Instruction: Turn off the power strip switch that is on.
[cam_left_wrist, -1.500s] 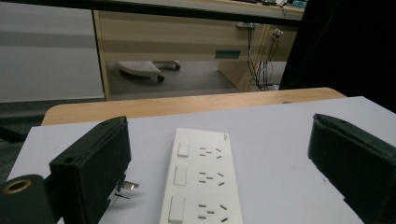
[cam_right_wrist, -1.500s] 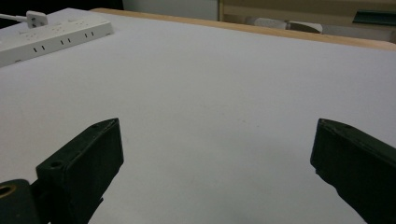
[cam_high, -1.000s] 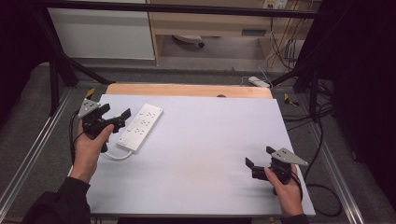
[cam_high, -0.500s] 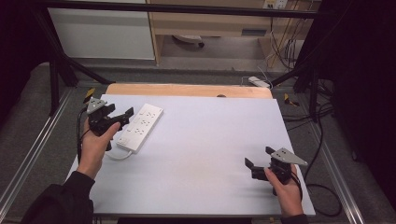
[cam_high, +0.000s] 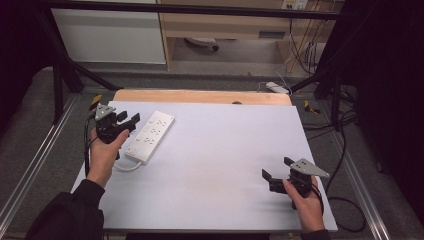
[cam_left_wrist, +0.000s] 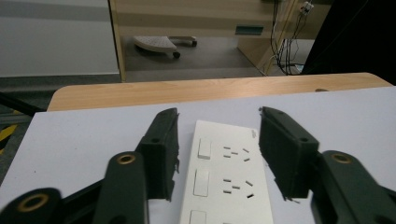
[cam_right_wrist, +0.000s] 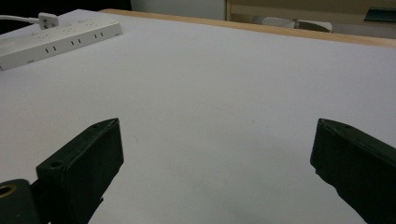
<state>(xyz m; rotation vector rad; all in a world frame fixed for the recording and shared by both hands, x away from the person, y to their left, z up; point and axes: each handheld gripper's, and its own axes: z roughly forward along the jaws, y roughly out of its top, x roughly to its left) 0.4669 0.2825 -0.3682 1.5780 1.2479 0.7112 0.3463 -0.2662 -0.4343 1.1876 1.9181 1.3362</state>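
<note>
Risk: left gripper (cam_left_wrist: 217, 154) has its jaws wide and empty, straddling the power strip (cam_left_wrist: 224, 179). Close off-centre and a pad lands on a rocker switch or skews the strip on the white table (cam_high: 215, 165); the cord at its near end may drag. Left hand's height above the strip is hard to judge. Right gripper (cam_high: 280, 175) sits idle near the front right corner, wide open, holding nothing.

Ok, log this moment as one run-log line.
left gripper: open, jaws either side of power strip, not closed | right gripper: open, idle over white table | strip: flat, near left edge
</note>
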